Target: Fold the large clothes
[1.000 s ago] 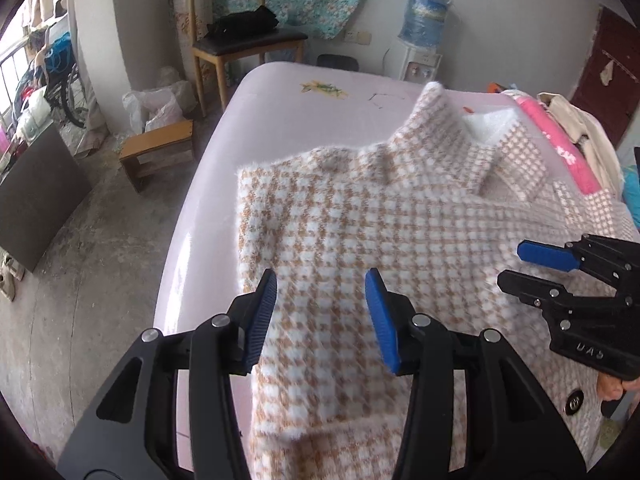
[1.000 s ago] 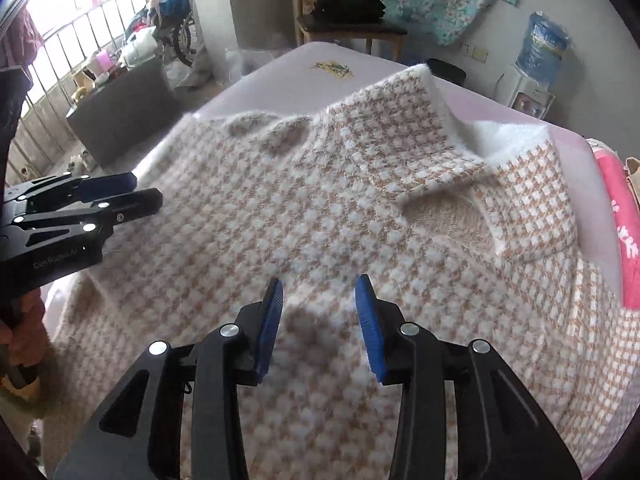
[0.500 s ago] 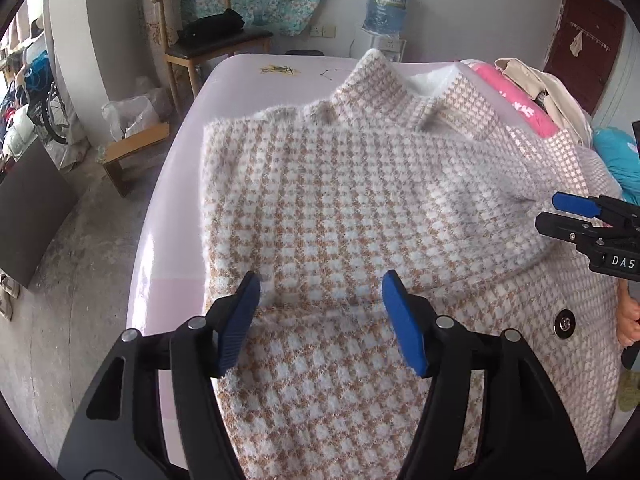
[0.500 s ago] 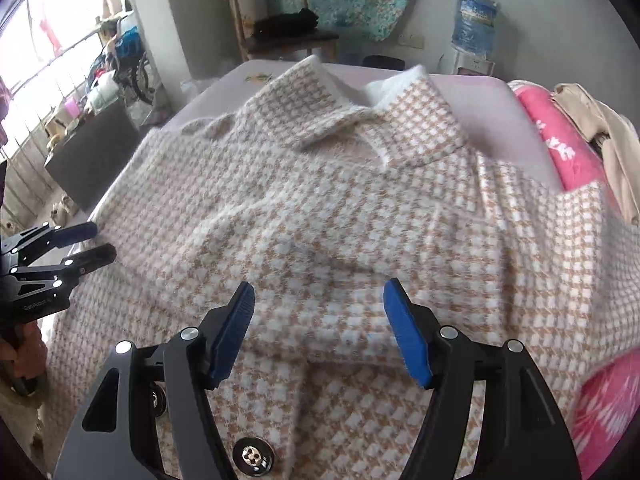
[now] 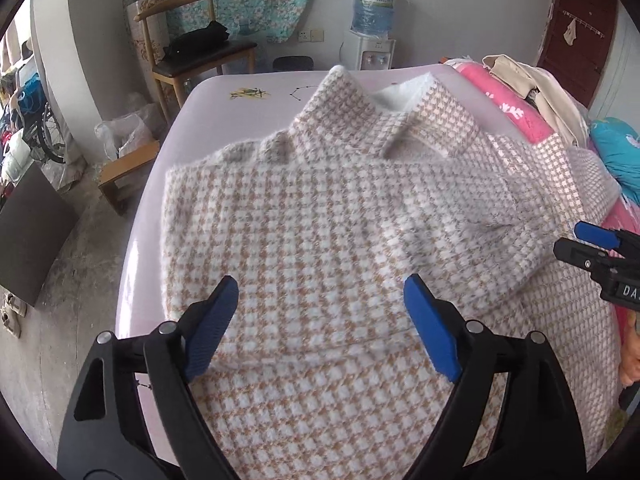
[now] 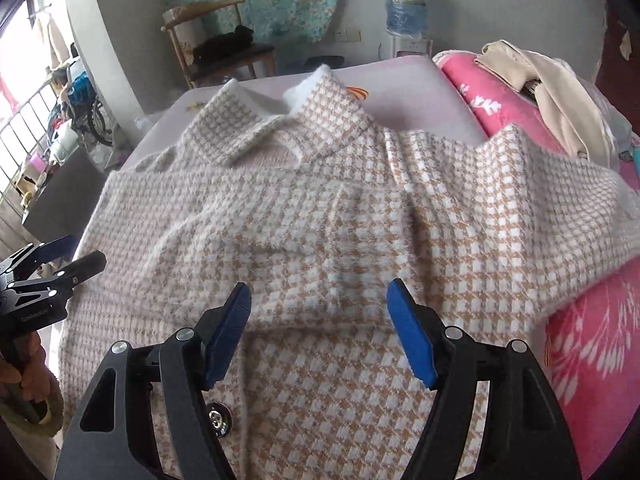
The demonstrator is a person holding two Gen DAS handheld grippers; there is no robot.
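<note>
**Both tongs spread above the houndstooth coat**

The left tongs (image 5: 316, 320) are held apart over the beige-and-white houndstooth coat (image 5: 320, 232); nothing is clamped between the blue pads (image 5: 212, 328). The jaws have just been opening. The right tongs (image 6: 320, 328) are likewise spread – widened a moment ago – with only fabric lying below them, untouched. The coat is laid flat on the pale pink bench (image 5: 240, 84), its collar (image 6: 260, 128) turned away from both tongs, a folded sleeve lying across the body just ahead of them. A dark button (image 6: 218, 418) is seen beside the right tongs' left jaw. A pink floral quilt (image 6: 580, 360) lies to the right of the right tongs.
</note>
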